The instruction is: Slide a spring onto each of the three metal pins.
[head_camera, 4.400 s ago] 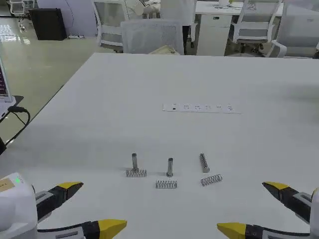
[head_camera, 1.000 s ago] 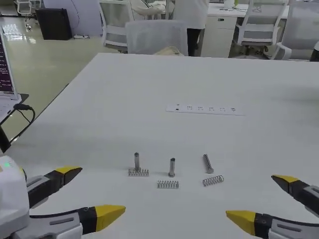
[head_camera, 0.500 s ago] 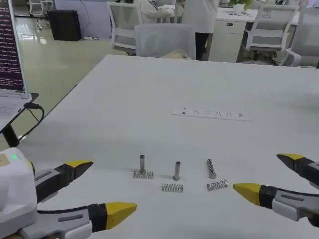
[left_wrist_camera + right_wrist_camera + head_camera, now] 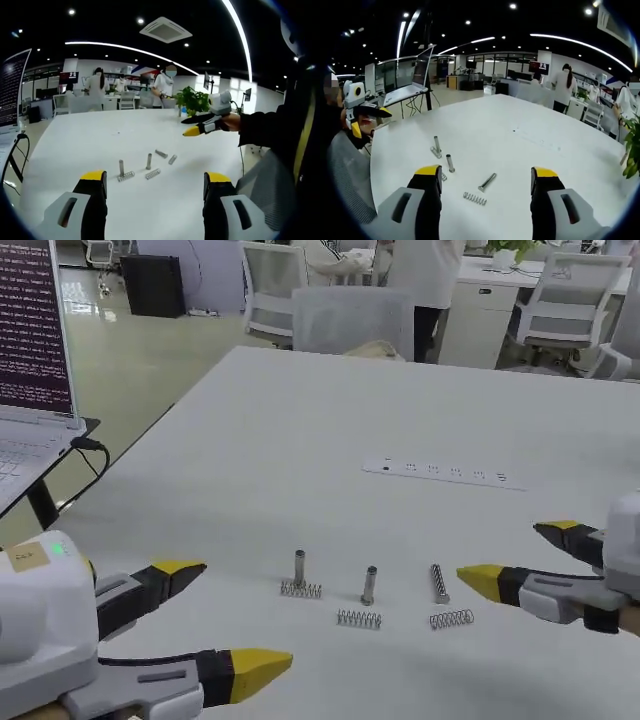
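Two short metal pins stand upright on the white table, the left pin (image 4: 299, 567) and the middle pin (image 4: 370, 584). A third pin (image 4: 438, 582) lies on its side to their right. One loose spring lies by each: the left spring (image 4: 301, 590), the middle spring (image 4: 359, 619) and the right spring (image 4: 451, 619). My left gripper (image 4: 225, 618) is open at the near left, short of the pins. My right gripper (image 4: 507, 553) hovers open just right of the lying pin (image 4: 487, 182) with nothing between its fingers. The right gripper view has one spring (image 4: 472, 198) in front of its jaws.
A white power strip (image 4: 443, 474) lies farther back on the table (image 4: 300, 430). An open laptop (image 4: 30, 360) stands off the table's left edge. Office chairs (image 4: 350, 320) and people stand beyond the far edge.
My right gripper has come up from the near right and moved left, close to the lying pin and its spring. The left gripper has stayed open in about the same place.
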A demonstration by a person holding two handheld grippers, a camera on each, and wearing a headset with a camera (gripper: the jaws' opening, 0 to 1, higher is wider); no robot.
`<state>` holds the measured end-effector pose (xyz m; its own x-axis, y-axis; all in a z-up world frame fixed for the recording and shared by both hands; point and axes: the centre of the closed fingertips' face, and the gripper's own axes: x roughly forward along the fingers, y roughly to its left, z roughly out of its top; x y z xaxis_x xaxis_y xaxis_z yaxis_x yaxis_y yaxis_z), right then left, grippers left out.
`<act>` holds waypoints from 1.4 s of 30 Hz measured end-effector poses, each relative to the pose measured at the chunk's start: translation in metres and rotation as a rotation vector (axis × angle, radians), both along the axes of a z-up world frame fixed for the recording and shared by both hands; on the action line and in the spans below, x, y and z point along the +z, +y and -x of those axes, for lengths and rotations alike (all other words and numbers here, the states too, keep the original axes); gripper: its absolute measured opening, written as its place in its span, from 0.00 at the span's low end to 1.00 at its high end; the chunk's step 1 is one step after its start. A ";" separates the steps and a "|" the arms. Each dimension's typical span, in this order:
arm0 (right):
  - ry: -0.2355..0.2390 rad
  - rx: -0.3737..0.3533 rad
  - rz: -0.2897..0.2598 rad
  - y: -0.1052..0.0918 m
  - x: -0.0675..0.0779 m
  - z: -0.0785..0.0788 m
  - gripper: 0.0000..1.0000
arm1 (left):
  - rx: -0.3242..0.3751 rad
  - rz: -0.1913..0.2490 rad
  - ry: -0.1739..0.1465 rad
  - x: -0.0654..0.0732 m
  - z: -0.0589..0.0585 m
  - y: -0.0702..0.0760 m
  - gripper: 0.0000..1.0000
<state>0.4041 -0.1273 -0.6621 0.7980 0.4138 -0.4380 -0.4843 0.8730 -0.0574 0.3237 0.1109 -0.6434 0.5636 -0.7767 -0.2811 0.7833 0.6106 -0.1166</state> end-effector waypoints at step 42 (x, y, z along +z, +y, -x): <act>0.309 -0.060 0.136 0.008 -0.099 -0.057 0.40 | -0.015 -0.004 0.027 -0.007 0.002 -0.005 0.74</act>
<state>0.4611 -0.1189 -0.7610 0.6400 0.2911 -0.7111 -0.4445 0.8951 -0.0336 0.3221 0.1061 -0.6504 0.5438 -0.7840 -0.2995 0.7892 0.5991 -0.1352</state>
